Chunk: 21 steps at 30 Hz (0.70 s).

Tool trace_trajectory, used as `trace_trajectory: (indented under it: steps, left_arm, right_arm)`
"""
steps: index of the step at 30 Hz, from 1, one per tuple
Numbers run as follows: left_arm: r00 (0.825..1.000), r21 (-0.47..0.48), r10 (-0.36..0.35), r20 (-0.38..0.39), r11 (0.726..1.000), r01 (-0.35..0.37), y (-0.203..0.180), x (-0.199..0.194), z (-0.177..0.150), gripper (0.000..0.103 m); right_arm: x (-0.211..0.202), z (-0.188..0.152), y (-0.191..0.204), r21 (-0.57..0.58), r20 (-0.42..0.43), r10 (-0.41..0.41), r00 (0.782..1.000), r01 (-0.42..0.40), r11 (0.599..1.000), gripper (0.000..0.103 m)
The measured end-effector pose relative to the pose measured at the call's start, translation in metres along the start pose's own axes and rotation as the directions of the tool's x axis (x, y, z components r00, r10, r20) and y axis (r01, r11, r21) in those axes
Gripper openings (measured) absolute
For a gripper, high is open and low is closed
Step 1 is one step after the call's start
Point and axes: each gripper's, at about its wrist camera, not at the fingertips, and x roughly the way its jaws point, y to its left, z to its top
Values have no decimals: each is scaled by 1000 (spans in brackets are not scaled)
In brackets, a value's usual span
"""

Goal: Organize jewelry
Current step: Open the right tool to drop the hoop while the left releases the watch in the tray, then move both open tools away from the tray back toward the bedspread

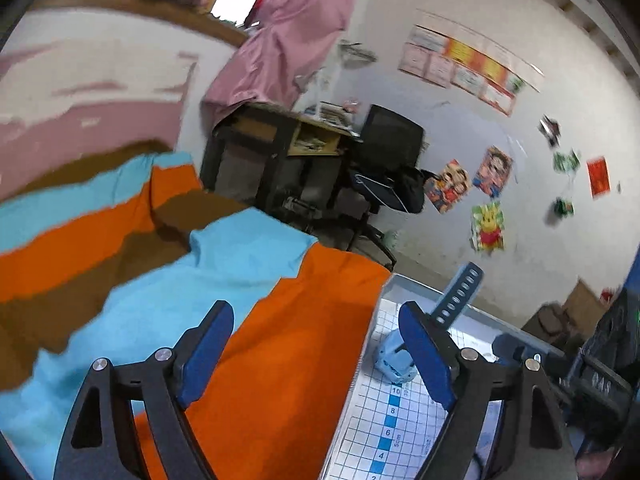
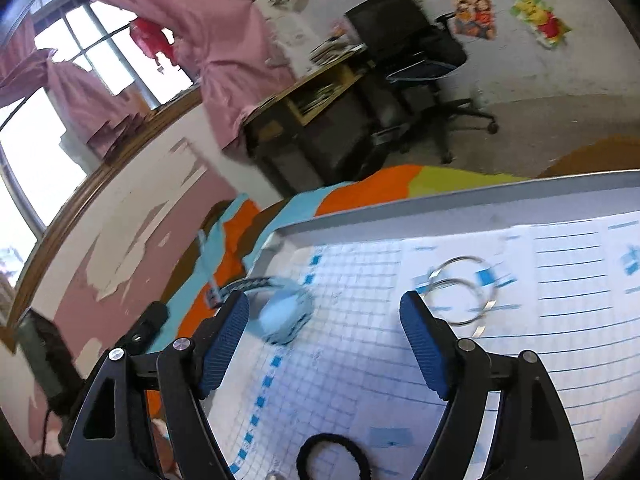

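A light blue watch [image 2: 285,316] with a perforated strap lies on the white gridded tray [image 2: 440,204] near its left edge. It also shows in the left wrist view [image 1: 394,360], strap sticking up. Two silver bangles [image 2: 460,296] lie overlapping on the tray to the watch's right. A black hair tie [image 2: 334,458] lies at the tray's near edge. My right gripper [image 2: 324,320] is open above the tray, between watch and bangles. My left gripper [image 1: 316,340] is open over the orange and blue cloth [image 1: 280,360], left of the tray [image 1: 424,292], empty.
The striped cloth [image 2: 360,188] covers the surface around the tray. A dark desk [image 2: 320,120] and a black office chair [image 2: 416,52] stand behind, by a pink curtain [image 2: 224,40]. Posters [image 1: 492,170] hang on the white wall.
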Motion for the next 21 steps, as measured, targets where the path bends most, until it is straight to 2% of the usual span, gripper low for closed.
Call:
trace_trajectory:
  steps: [2,5,9,11,17,21]
  left_arm:
    - [1000,-49,-5,-2,999,5,7,2,-1,84]
    - [1000,-73,11,16,997,-10,12,4,-1,84]
    - [999,-133,23,35,991,-19,20,6,0,84]
    - [999,-158,41,35,987,-35,26,6,-1,84]
    - [999,-197,46,23,979,-41,35,1,-8,84]
    - [998,-228,49,30,973,-41,38,1,-6,84]
  right_arm:
    - [6,-4,6,-25,-19,48,999,-48,999,73]
    - [12,-7,17,-69,-46,125,991,-128,989,73]
    - [18,-10,31,-127,-99,267,959,-278,952,73]
    - [17,-12,34,-147,-131,311,941,-329,933,73]
    - [10,-17,42,-237,-217,311,925,-359,903,73]
    - [17,-24,39,-222,-257,272,927,-331,917,73]
